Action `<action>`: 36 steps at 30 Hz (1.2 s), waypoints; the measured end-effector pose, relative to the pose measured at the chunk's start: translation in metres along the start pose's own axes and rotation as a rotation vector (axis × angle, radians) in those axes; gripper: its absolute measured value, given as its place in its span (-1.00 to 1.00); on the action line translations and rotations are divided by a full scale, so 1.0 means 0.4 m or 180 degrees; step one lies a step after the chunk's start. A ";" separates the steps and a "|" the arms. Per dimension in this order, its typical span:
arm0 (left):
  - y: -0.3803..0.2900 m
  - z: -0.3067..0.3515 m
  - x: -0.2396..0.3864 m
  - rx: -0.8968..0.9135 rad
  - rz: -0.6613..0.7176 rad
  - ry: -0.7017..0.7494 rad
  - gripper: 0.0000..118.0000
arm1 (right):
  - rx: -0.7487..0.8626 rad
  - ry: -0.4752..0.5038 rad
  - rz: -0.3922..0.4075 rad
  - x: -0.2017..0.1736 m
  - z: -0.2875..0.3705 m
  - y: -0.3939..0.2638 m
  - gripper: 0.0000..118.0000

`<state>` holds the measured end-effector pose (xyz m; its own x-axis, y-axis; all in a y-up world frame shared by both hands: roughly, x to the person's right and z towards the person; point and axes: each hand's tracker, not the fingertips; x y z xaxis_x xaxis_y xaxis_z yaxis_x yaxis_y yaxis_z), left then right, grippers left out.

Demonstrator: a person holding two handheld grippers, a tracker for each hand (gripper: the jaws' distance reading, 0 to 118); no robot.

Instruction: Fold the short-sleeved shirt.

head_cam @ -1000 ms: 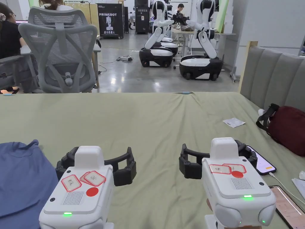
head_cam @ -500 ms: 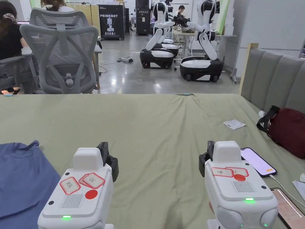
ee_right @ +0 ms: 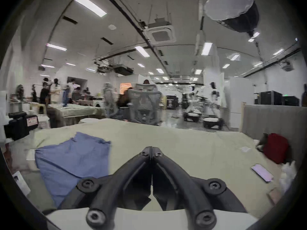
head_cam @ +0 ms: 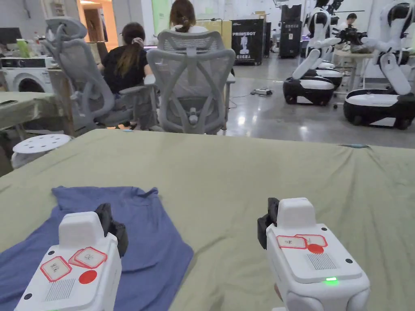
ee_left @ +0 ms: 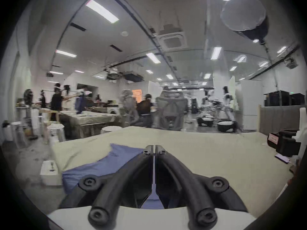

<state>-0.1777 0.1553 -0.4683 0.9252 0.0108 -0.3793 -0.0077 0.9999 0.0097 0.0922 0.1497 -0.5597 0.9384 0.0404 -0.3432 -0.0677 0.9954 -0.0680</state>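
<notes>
Since a second ago both your tongs have closed from wide open to empty. In the head view, your left tongs (head_cam: pixel 111 226) hover over the crumpled blue short-sleeved cotton shirt (head_cam: pixel 154 239), still unfolded; your right tongs (head_cam: pixel 265 222) hang over bare green table cloth (head_cam: pixel 251 170). Left gripper view: jaws together, shirt beneath. Right gripper view: a red bag (ee_right: pixel 275 148) and phone (ee_right: pixel 262 173) lie to the right, clear of the work.

Grey mesh chairs (head_cam: pixel 190 85) behind table (head_cam: pixel 259 170)
</notes>
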 end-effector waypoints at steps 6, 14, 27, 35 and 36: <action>-0.016 0.011 -0.114 -0.0180 0.0006 0.0264 -0.98 | -0.0015 0.0415 0.0146 -0.158 -0.044 -0.004 -0.98; -0.007 -0.149 -0.093 -0.0971 0.0060 -0.0064 -0.74 | -0.0089 0.0377 0.0117 -0.133 -0.052 -0.013 -0.98; -0.236 -0.711 0.004 -0.2336 -0.0835 -0.0598 0.89 | -0.0327 0.0237 0.0218 -0.092 -0.164 -0.078 -0.98; -0.362 -0.842 0.016 -0.2737 -0.0567 -0.0586 0.16 | -0.0421 0.0207 0.0314 -0.085 -0.219 -0.112 -0.97; -0.349 -0.837 0.021 -0.2719 -0.0613 -0.0656 0.00 | -0.0452 0.0204 0.0314 -0.084 -0.224 -0.117 -0.97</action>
<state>-0.2959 0.0177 -0.7826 0.9887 -0.0767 -0.1290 -0.0488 0.6488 -0.7594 0.0335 0.0941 -0.6288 0.9017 0.1271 -0.4133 -0.2097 0.9644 -0.1611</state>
